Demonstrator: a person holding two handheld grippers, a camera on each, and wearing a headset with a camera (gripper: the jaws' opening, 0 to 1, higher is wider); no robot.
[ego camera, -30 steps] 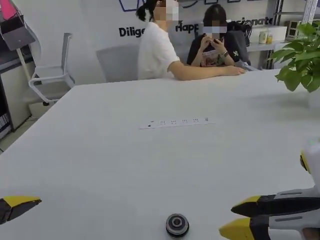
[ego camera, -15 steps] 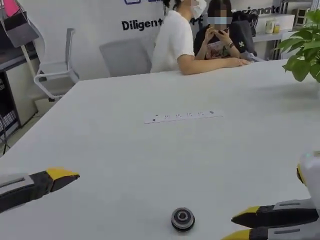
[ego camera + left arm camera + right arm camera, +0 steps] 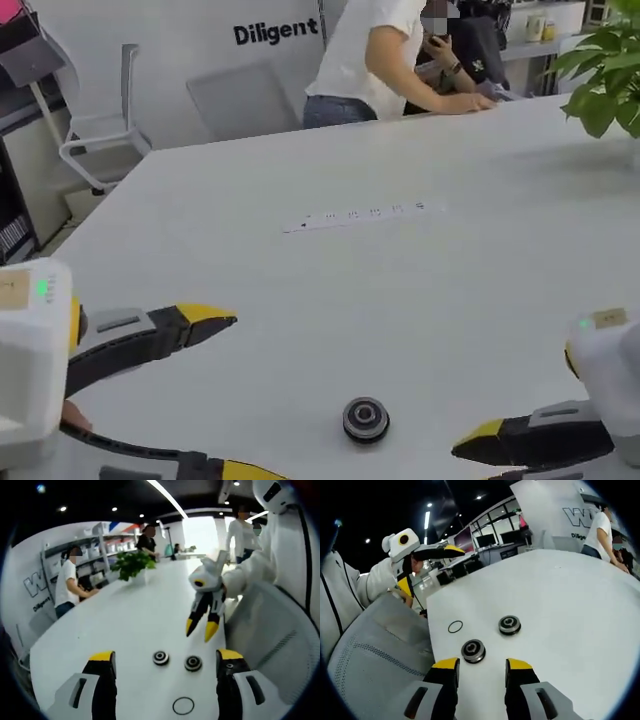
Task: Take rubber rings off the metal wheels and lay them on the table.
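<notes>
Your left gripper [image 3: 250, 398] comes in from the left in the head view. Its fingers [image 3: 205, 320] are wide apart, and nothing is between them. Your right gripper [image 3: 475, 460] sits low at the right. In the right gripper view its own fingers [image 3: 445, 666] are apart too, with a smaller gap, and they hold nothing.

Two metal wheels lie flat on the white counter [image 3: 300, 280]. The far wheel [image 3: 366, 419] lies between your two grippers in the head view. In the right gripper view the near wheel [image 3: 473, 650] lies just in front of the right fingers, close to the counter's edge. The far wheel is a bit farther in, near it but not touching. Both wheels look dark around the outside and shiny in the middle.

One thin black rubber ring [image 3: 455, 626] lies flat on the counter by itself. It is near the near wheel, on the side toward your left gripper. In the left gripper view the ring is closest to the left fingers, and the two wheels lie side by side past it.

A flat white power strip [image 3: 360, 214] lies in the middle of the counter. A green plant [image 3: 605, 75] stands at the far right. A person in a white shirt [image 3: 365, 55] is at the far side.
</notes>
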